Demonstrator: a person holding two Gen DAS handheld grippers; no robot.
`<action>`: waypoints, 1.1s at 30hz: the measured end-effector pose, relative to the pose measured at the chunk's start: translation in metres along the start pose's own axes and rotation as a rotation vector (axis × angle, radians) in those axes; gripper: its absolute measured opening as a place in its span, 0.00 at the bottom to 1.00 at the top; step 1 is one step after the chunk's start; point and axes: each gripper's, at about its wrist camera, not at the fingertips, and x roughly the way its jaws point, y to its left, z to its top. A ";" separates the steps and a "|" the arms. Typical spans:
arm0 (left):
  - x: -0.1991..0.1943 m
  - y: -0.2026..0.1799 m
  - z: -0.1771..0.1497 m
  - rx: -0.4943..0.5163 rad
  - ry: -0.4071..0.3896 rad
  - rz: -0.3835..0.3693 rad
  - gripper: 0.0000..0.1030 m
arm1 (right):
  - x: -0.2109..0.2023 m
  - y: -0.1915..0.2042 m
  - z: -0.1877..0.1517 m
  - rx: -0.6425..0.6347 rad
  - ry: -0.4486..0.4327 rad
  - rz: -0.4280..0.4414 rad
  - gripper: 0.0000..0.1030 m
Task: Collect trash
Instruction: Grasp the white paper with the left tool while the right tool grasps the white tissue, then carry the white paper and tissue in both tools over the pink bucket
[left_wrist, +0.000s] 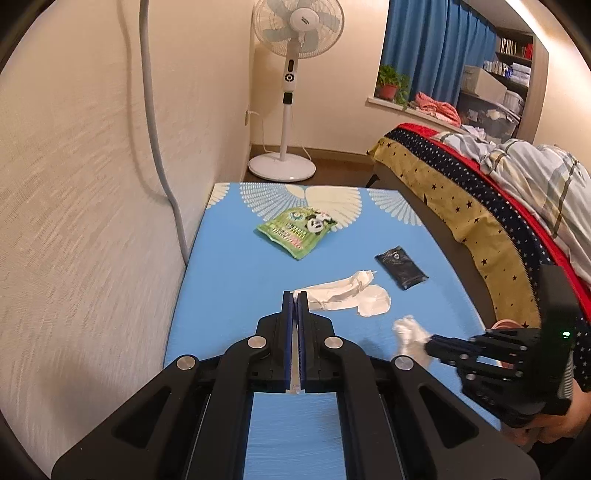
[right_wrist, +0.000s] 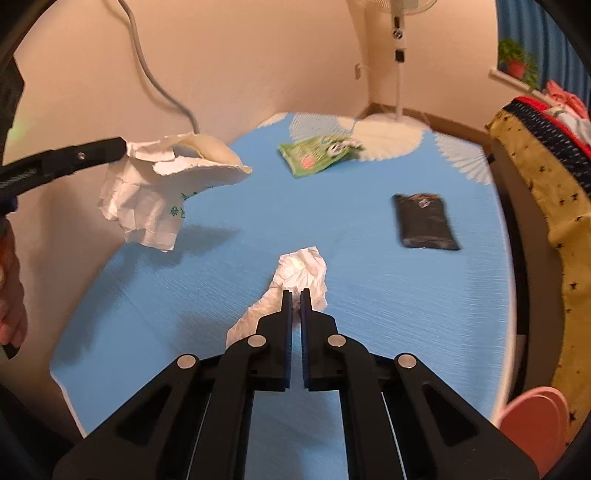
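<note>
Paper wrapper: white, torn and crumpled (right_wrist: 147, 192), lifted clear of the desk, its shadow on the blue below; green print on one flap, too small to read.
Left gripper: (left_wrist: 294, 295) fingers pressed together on an edge of the paper wrapper, which hangs from the tips in the right wrist view.
Tissue: crumpled white wad (right_wrist: 301, 271), near the front middle of the desk; whether it touches the surface cannot be told.
Right gripper: (right_wrist: 295, 293) fingers closed onto the near end of the tissue, a narrow slit between them.
Green packet: (left_wrist: 297, 230) flat on the desk towards the far end, panda picture on it; lettering unreadable.
Black packet: (left_wrist: 401, 267) flat on the desk, right of the middle, well apart from the green packet; faint mark on it, unreadable.
Desk: blue cover (left_wrist: 229, 266) with white fan-shaped patterns along the far edge.
Surroundings: white standing fan (left_wrist: 291, 77) on the floor beyond the desk; bed with star-print cover (left_wrist: 461, 206) to the right; blue curtain (left_wrist: 436, 48) and potted plant (left_wrist: 391, 83) at the window.
</note>
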 end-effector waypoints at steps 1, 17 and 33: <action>-0.003 -0.004 0.001 -0.001 -0.006 -0.004 0.02 | -0.008 -0.001 -0.001 0.000 -0.010 -0.007 0.04; -0.053 -0.077 -0.012 0.044 -0.088 -0.086 0.02 | -0.149 -0.062 -0.063 0.205 -0.203 -0.272 0.04; -0.045 -0.202 -0.063 0.068 -0.059 -0.282 0.02 | -0.214 -0.141 -0.153 0.478 -0.264 -0.570 0.04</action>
